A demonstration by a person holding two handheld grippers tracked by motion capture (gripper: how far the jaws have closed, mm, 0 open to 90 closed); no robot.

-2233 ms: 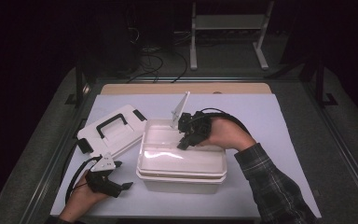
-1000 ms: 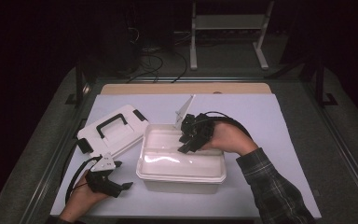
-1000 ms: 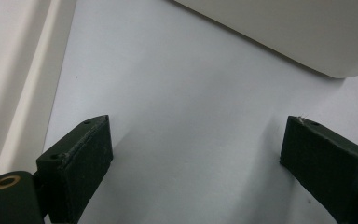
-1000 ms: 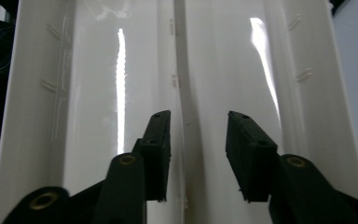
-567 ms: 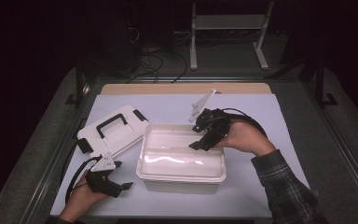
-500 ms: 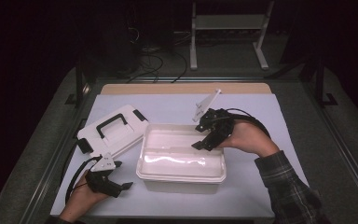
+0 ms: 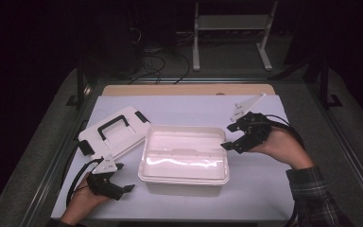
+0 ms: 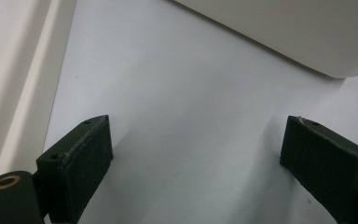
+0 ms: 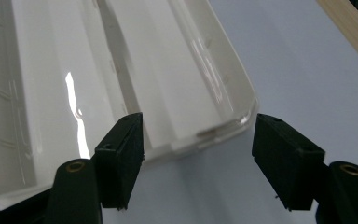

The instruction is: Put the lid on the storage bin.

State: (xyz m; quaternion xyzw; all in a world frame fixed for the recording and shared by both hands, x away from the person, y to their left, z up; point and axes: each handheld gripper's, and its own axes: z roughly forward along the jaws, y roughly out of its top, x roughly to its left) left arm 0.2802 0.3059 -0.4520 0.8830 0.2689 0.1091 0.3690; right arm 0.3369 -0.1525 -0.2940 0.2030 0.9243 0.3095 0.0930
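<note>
Both of your tongs stand with jaws wide apart and nothing between them. Your right gripper hangs just off the right end of the white tub, its jaws framing the tub's near corner without touching it. Your left gripper rests low on the white mat, near the tub's front left corner and just beside the lid, which lies flat with its black handle up, touching the tub's left edge. The tub sits open mid-table, so I judge the lid is next: swing your left gripper up over the handle, square the jaws across it, then close.
</note>
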